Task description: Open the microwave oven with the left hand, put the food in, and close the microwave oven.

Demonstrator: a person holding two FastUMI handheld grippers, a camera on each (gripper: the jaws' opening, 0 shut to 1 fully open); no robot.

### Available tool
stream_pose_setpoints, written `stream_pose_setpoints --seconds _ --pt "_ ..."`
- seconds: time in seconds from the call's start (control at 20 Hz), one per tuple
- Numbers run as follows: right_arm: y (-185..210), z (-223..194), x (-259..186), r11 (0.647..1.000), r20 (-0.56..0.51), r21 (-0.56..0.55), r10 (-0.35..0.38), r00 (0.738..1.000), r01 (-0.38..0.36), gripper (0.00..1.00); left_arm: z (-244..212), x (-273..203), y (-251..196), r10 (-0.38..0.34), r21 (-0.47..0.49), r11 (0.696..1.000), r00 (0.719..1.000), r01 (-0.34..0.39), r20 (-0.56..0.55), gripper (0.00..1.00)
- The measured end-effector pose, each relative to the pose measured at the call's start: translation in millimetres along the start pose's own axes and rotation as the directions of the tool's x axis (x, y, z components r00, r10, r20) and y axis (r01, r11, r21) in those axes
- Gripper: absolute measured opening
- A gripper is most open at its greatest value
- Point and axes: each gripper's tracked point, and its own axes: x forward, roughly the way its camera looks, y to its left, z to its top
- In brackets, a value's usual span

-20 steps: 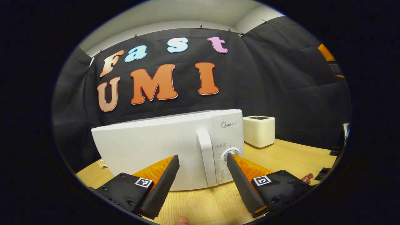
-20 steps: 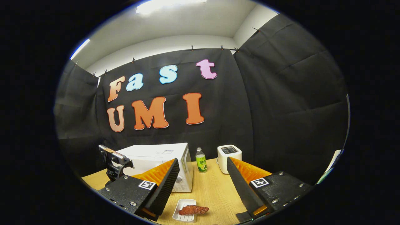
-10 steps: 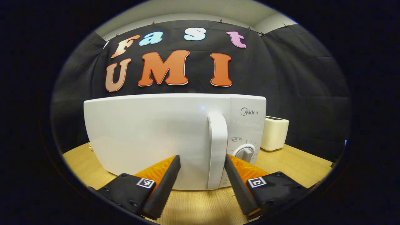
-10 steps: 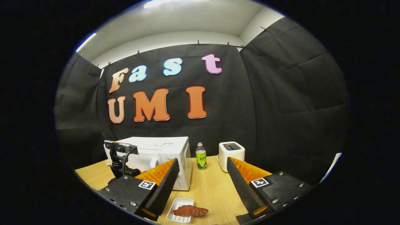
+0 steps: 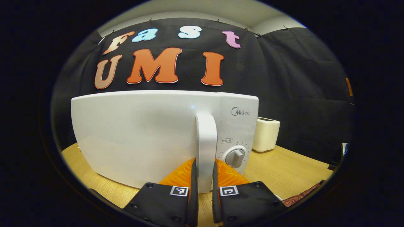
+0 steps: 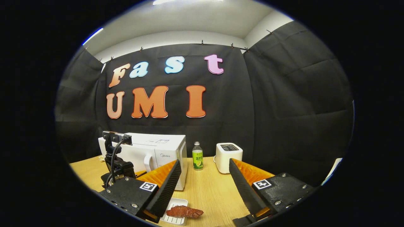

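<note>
The white microwave stands close in front in the left gripper view, its door closed. My left gripper is shut on the door's vertical white handle, one finger pressing each side. In the right gripper view the microwave sits at the left of the table, with the left gripper's body in front of the handle. My right gripper hangs open above the table with nothing between its fingers. Below it, a reddish-brown piece of food lies on a small white tray.
A green-labelled bottle and a white toaster stand right of the microwave on the wooden table. The toaster also shows beside the microwave's control dial. Black cloth walls close the back and right.
My left gripper moved up to the microwave and shut on the door handle. The right gripper shifted slightly and stayed open; the food and tray lie where they were.
</note>
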Motion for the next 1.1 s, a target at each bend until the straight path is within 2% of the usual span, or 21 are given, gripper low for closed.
stream_pose_setpoints --seconds 0.15,0.25,0.3,0.5,0.75,0.95,1.1 --pt "4.6 -5.2 5.0 1.0 -0.013 0.003 0.013 1.0 -0.013 0.95 0.4 -2.6 -2.5 -0.028 0.001 1.0 0.999 0.028 -0.02 0.14" --pt "5.4 -6.3 8.0 1.0 -0.015 0.004 0.015 1.0 -0.015 0.95 0.1 -4.8 -3.6 -0.051 0.001 0.999 0.998 0.051 -0.031 0.14" --pt "6.1 -7.1 8.7 1.0 -0.019 0.004 0.018 1.0 -0.018 0.95 -4.7 -15.6 -4.6 -0.057 -0.019 0.998 0.996 0.056 -0.066 0.14" --pt "8.6 -9.1 13.3 1.0 -0.039 0.014 0.015 0.999 -0.014 0.95 -3.2 -69.1 -5.0 -0.148 -0.015 0.989 0.989 0.147 -0.027 0.14" --pt "23.5 -10.9 6.7 0.999 -0.061 0.044 0.032 0.998 -0.029 0.95 -8.8 -140.1 8.5 -0.255 -0.003 0.967 0.966 0.255 -0.046 0.14" --pt "40.1 -9.9 -4.4 0.999 -0.064 0.034 0.034 0.997 -0.032 0.95 -12.2 -185.3 32.8 -0.302 -0.005 0.953 0.952 0.302 -0.056 0.13" --pt "59.4 -6.0 -11.9 0.999 -0.063 0.016 0.046 0.997 -0.045 0.95 -16.2 -215.1 50.8 -0.307 0.007 0.951 0.949 0.308 -0.07 0.13"
